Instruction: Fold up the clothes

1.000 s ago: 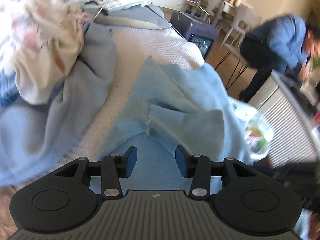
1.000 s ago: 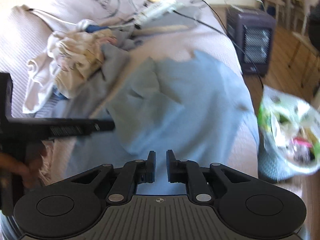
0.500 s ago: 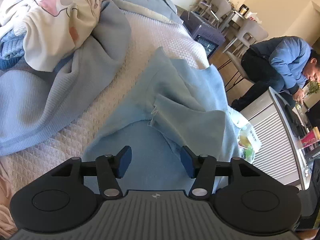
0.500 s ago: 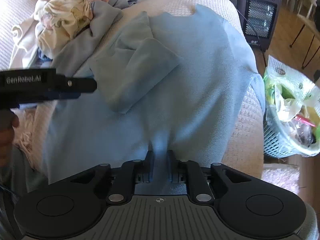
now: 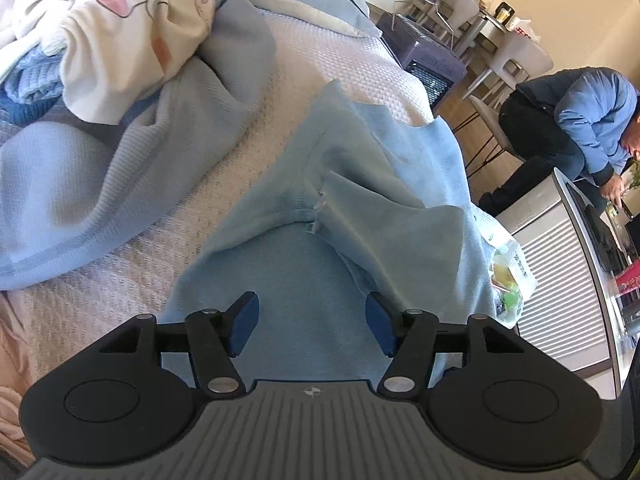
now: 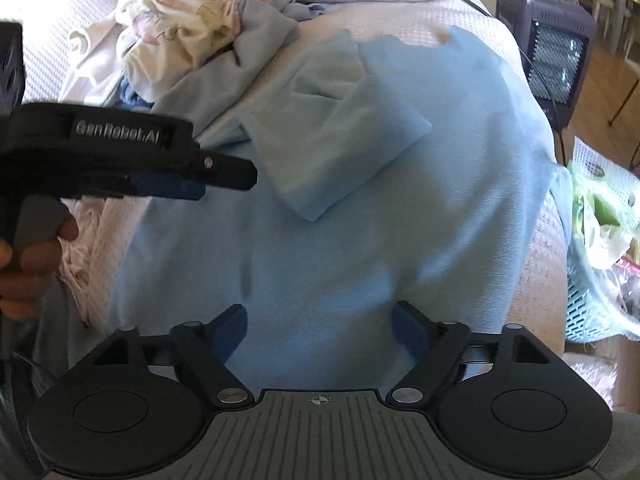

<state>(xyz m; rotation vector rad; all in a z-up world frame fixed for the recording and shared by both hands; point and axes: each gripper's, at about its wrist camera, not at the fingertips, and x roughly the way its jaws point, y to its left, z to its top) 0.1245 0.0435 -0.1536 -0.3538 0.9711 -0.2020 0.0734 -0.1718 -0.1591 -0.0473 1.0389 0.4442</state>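
Now both grippers are off the cloth: my right gripper was pinched on the light blue garment half a second ago and now gapes wide, empty. My left gripper is spread wider than before, also empty. Garment lies flat on the bed, one sleeve folded onto its middle, clothes pile beyond it. Sleeve fold looks done; opposite side probably next.
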